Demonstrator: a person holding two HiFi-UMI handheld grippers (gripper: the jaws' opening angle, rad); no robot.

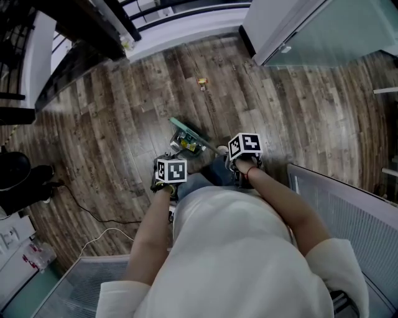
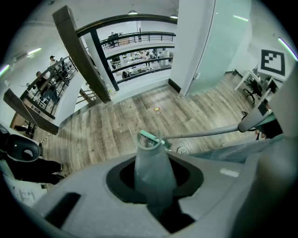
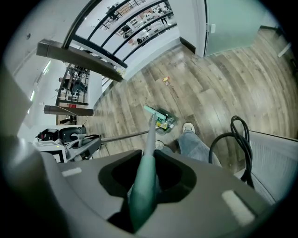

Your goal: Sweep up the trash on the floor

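Observation:
A green dustpan [image 1: 186, 143] holding colourful trash lies on the wood floor just ahead of my feet, with a green strip [image 1: 193, 131] along its far side. In the right gripper view the dustpan [image 3: 164, 121] sits at the tip of a green handle [image 3: 145, 167], and my right gripper [image 3: 144, 186] is shut on that handle. My left gripper [image 2: 153, 186] is shut on a pale grey-green handle [image 2: 151, 169] that points at the same spot. Both grippers [image 1: 166, 185] [image 1: 244, 163] hang close together at waist height. One small orange scrap [image 1: 202, 82] lies further out on the floor.
A glass partition [image 1: 323, 31] stands far right, and a railing with a drop beyond it [image 1: 186, 18] runs along the far floor edge. Metal grating [image 1: 348, 211] is at my right, a thin cable [image 1: 87, 211] and a dark object [image 1: 15, 180] at my left. A black cable loop [image 3: 237, 135] hangs by my leg.

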